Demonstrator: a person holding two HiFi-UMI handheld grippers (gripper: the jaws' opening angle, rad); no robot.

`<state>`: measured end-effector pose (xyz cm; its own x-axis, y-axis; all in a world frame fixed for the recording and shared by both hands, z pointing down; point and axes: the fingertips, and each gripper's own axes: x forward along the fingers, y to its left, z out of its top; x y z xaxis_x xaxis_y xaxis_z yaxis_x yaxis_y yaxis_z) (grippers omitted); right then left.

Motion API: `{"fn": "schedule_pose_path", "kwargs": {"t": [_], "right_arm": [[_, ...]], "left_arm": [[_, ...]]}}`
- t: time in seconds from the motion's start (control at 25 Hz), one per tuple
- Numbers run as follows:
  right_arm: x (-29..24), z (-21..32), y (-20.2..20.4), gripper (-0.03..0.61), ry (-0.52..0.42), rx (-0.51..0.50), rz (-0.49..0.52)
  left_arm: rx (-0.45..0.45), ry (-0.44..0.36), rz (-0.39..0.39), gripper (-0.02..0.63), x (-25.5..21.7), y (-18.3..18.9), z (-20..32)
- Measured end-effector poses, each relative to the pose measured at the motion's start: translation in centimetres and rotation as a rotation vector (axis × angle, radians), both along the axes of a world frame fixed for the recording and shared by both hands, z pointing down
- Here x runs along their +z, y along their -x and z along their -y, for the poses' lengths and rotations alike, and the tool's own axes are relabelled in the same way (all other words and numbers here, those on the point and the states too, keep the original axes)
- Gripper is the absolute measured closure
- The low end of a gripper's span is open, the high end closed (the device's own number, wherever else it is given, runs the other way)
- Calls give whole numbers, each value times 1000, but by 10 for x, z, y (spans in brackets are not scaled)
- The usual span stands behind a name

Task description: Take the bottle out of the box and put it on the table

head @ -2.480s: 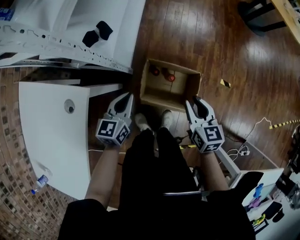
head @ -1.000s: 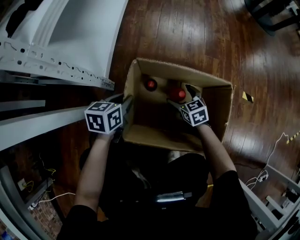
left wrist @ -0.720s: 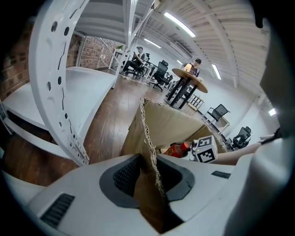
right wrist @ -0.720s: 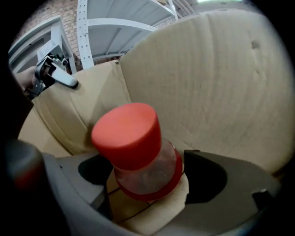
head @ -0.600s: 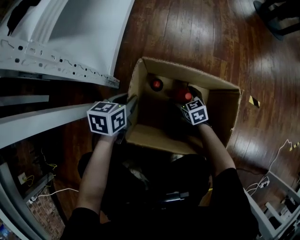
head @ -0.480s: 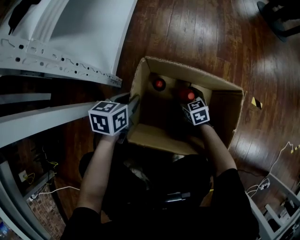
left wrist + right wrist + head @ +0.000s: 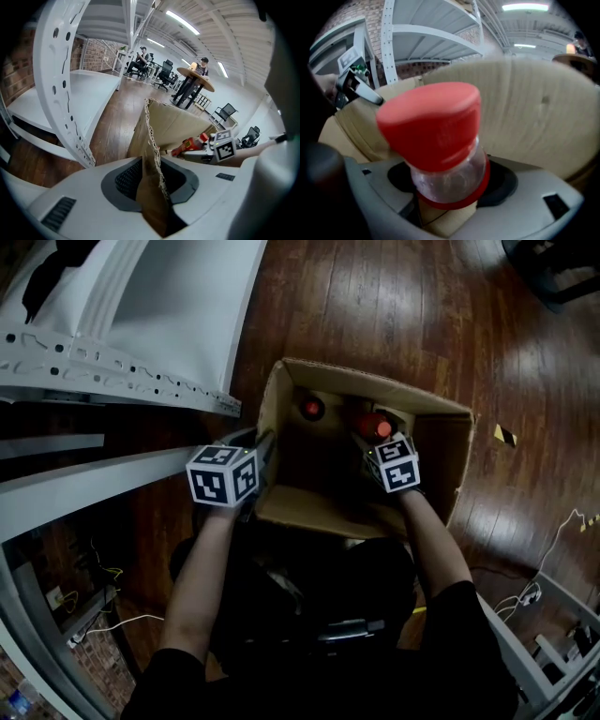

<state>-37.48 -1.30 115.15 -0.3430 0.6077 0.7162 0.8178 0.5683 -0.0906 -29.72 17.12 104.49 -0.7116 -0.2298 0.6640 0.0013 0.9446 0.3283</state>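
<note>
We are clamping the left gripper point(image 7: 257, 448) on the nine-o'clock wall of the box point(image 7: 441, 456) to steady it. The jaws of the right gripper point(image 7: 377, 439) have just been closing and are now grasping the neck of the bottle point(image 7: 440, 140) (apparently firmly, though blur is hiding the pads). The bottle is leaning inside the box toward one o'clock, ready for lifting out.

The cardboard box point(image 7: 309, 510) is matt brown corrugated board, and its cut edge is rough and fluted. The floor point(image 7: 394, 306) is dark wood planking with a glossy sheen. The bottle point(image 7: 450, 173) has a clear, shiny plastic neck and a smooth red plastic cap point(image 7: 431, 124). The shelving upright point(image 7: 56, 70) looks like white painted metal punched with holes. The left tool point(image 7: 151, 180) has a smooth, matt, pale-grey plastic shell and dark, finely dotted pads point(image 7: 127, 180).
</note>
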Motion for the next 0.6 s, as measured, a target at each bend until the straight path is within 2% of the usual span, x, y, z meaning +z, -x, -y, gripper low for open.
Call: {"fn": "schedule_pose_path", "kwargs": {"t": [0.04,0.12,0.2,0.32,0.4,0.6], "right_arm": [[-20,2,-1,244,14,25,11],[-65,7,-6,244,38,71,18],[-114,16,-14,242,59,108,12],[-188,32,-21,242,74,130,21],[-237,39,-23,242,79,132,31],[-366,56,-46,242,85,133,51]], "left_arm": [[-2,31,9,519,-3,-1,-3],[18,97,41,463,-20,-5,-2],[30,118,83,407,-57,-14,4],[6,130,154,407,-128,-21,15],[24,150,189,408,-176,-21,24],[25,50,220,407,-302,-34,46]]}}
